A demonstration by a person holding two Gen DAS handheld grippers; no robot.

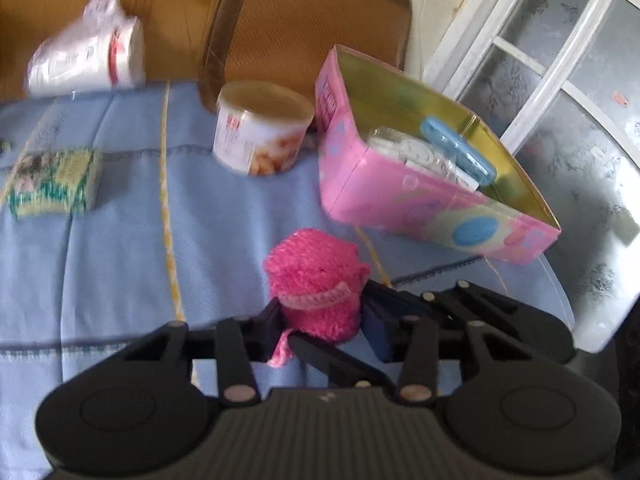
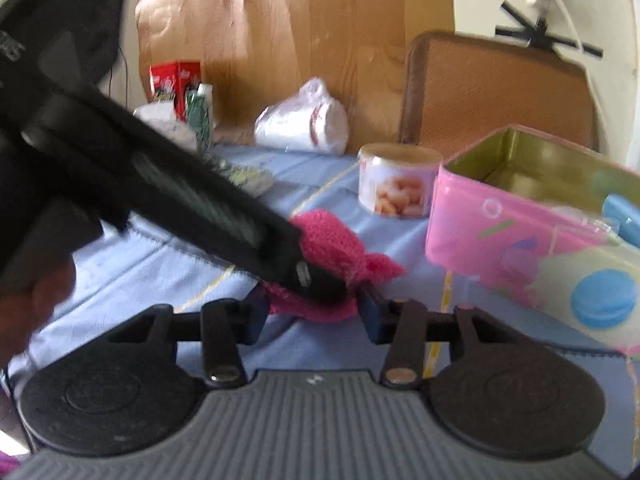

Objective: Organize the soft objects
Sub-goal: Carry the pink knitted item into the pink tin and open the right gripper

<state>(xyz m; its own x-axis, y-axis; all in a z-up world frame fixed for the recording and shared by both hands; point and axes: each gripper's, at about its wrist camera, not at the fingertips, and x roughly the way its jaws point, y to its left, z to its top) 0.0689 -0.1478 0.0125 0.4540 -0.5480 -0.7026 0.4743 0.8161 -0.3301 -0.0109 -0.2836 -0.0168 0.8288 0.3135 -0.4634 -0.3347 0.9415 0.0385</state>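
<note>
Gripping pink knitted ball (image 1: 316, 296) w/ left gripper (image 1: 320, 322), pads clenched on it just above blue cloth (image 1: 100, 280); right gripper (image 2: 316, 316) pads flank same ball, contact unclear; lift gently, carry to pink tin (image 1: 440, 208) nearby; yarn fuzzy, squashy, roundish; tin rigid, glossy, open-topped

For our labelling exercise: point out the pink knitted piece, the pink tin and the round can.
pink knitted piece (image 1: 314, 280), left wrist view, upper body.
pink tin (image 1: 400, 196), left wrist view, front wall.
round can (image 2: 396, 190), right wrist view, label.
</note>
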